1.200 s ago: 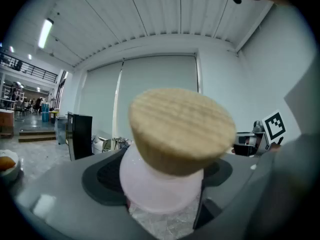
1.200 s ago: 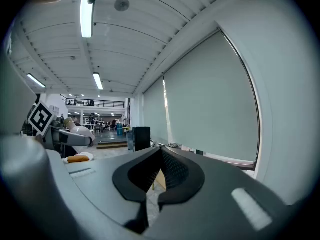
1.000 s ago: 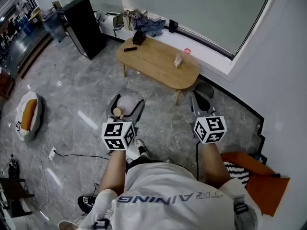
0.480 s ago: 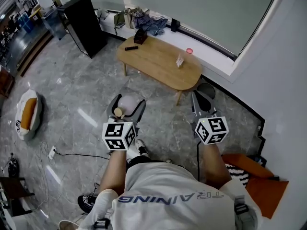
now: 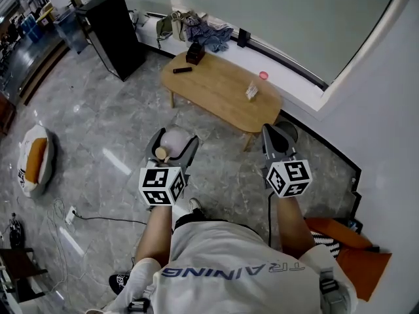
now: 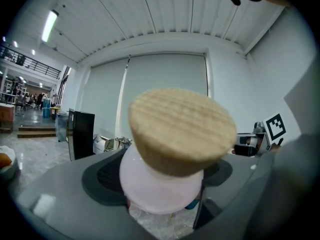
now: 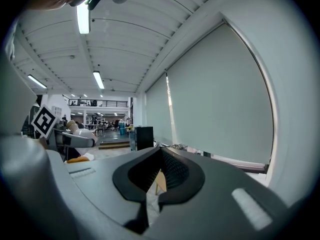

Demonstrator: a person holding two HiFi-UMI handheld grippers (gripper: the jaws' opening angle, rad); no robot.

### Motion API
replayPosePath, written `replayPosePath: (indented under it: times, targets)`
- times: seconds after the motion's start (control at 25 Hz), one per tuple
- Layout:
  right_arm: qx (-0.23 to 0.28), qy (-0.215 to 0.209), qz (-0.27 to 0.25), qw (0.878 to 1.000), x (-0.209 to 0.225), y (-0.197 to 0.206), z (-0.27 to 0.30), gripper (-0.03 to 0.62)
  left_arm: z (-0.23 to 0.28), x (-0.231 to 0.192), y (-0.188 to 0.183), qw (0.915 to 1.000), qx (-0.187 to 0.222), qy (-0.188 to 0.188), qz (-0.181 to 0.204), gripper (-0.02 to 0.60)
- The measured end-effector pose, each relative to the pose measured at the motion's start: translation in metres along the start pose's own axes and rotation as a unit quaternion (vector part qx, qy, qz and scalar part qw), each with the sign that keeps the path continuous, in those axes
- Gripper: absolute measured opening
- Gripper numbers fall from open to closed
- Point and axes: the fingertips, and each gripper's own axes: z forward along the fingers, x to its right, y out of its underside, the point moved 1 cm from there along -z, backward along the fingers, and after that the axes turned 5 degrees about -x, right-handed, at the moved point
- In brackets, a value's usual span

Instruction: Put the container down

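While carried over the floor (image 5: 98, 129), the container (image 6: 160, 189) sits in the left gripper (image 5: 174, 138).
Left fingers (image 6: 70, 194) wide, clamped on the white round container, tan lid (image 6: 182, 129) facing the camera. Right gripper (image 5: 273, 135) fingers (image 7: 185, 176) together, nothing between. Farther off, a wooden surface (image 5: 222, 90), well apart from the container.

Container (image 5: 175, 138) sides hidden; table (image 5: 219, 87) clutter tiny
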Motion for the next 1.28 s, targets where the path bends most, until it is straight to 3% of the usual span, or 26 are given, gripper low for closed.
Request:
replayPosePath:
  times: [0.64,0.84,1.08,1.28]
  targets:
    - [-0.004,0.024,-0.005,1.000,-0.055,-0.015,0.127,0.015,0.065,-0.130,-0.027,0.9993,-0.002,0.036,0.003,0.410]
    - [-0.006,0.025,0.001,1.000,-0.046,-0.018,0.155,0.015,0.085,-0.145,-0.032,0.9993,-0.009,0.035,0.005,0.410]
    - [-0.011,-0.002,0.005,1.000,-0.029,-0.018,0.206,0.015,0.122,-0.163,-0.036,0.9997,-0.018,0.013,0.006,0.410]
    - [-0.010,-0.016,0.012,1.000,0.012,-0.029,0.252,0.015,0.174,-0.164,-0.049,0.9995,-0.030,0.001,0.008,0.410]
